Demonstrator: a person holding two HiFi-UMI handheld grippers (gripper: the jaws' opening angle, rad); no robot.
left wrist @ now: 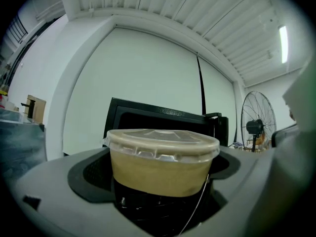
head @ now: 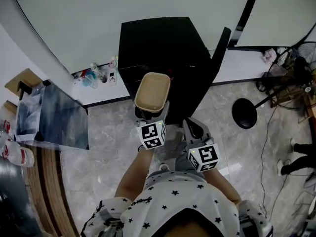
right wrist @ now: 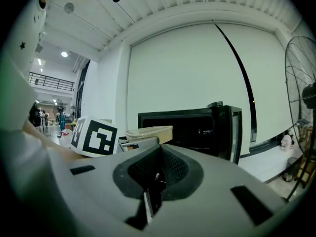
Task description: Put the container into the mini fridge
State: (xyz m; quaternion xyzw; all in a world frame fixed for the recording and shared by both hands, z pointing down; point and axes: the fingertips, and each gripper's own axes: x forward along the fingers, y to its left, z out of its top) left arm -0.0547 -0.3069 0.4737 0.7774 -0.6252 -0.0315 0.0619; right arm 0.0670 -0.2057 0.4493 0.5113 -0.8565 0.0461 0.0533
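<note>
A tan container point(head: 152, 92) with a clear lid is held level in my left gripper point(head: 149, 113), whose jaws are shut on its lower body. In the left gripper view the container point(left wrist: 163, 159) fills the middle, and the left gripper point(left wrist: 160, 184) clasps it from both sides. Just beyond it stands the black mini fridge point(head: 163, 48), its door point(head: 219, 51) swung open to the right and its dark inside point(left wrist: 158, 116) facing me. My right gripper point(head: 193, 128) hangs beside the left one, shut and empty point(right wrist: 153, 181). From there the container point(right wrist: 148, 132) shows at left, the fridge point(right wrist: 197, 127) ahead.
A glass-topped table point(head: 49, 115) stands at the left. Small bottles point(head: 96, 73) sit by the wall left of the fridge. A round black stand base point(head: 244, 113), a fan point(head: 296, 63) and cables lie to the right, with another person's feet point(head: 291, 157) nearby.
</note>
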